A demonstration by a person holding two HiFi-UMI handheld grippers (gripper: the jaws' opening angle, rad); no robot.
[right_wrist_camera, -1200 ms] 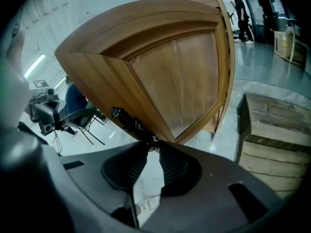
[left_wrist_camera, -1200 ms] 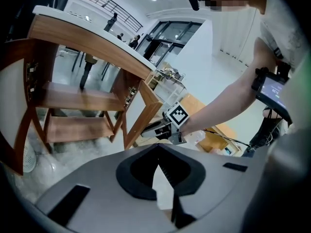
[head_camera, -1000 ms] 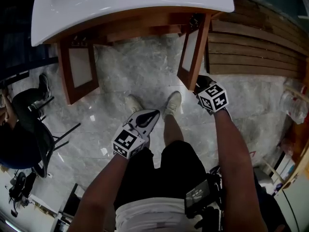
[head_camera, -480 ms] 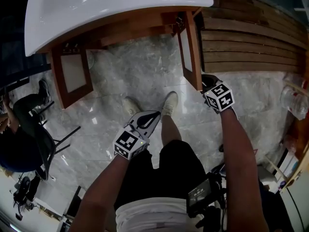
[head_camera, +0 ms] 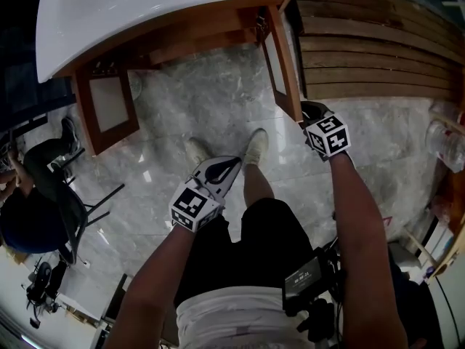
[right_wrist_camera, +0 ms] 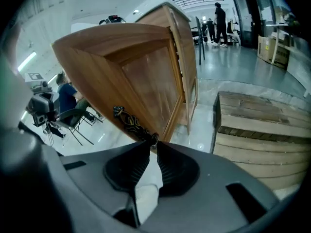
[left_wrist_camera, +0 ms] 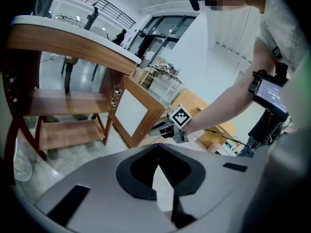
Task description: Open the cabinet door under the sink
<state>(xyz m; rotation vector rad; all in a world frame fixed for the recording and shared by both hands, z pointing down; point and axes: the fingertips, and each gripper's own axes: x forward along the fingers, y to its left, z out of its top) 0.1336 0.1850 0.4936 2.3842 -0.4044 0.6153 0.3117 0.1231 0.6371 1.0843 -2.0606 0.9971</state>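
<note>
Cabinet door [head_camera: 289,71] on the right, under the white sink [head_camera: 167,6], already stands swung out over the marble floor. Its dark ornate handle [right_wrist_camera: 131,123] lies directly ahead of the right gripper [right_wrist_camera: 151,142], long axis slanting from upper left down into the jaw tips. Those jaws have just been closing and now pinch the handle's lower end, so any further swing should pull along that line. The left gripper [left_wrist_camera: 158,154] hangs well apart from the door, over the person's thigh, jaws together on nothing. The left-hand door [head_camera: 109,104] also stands open. Apart from the square markers, no writing is legible.
</note>
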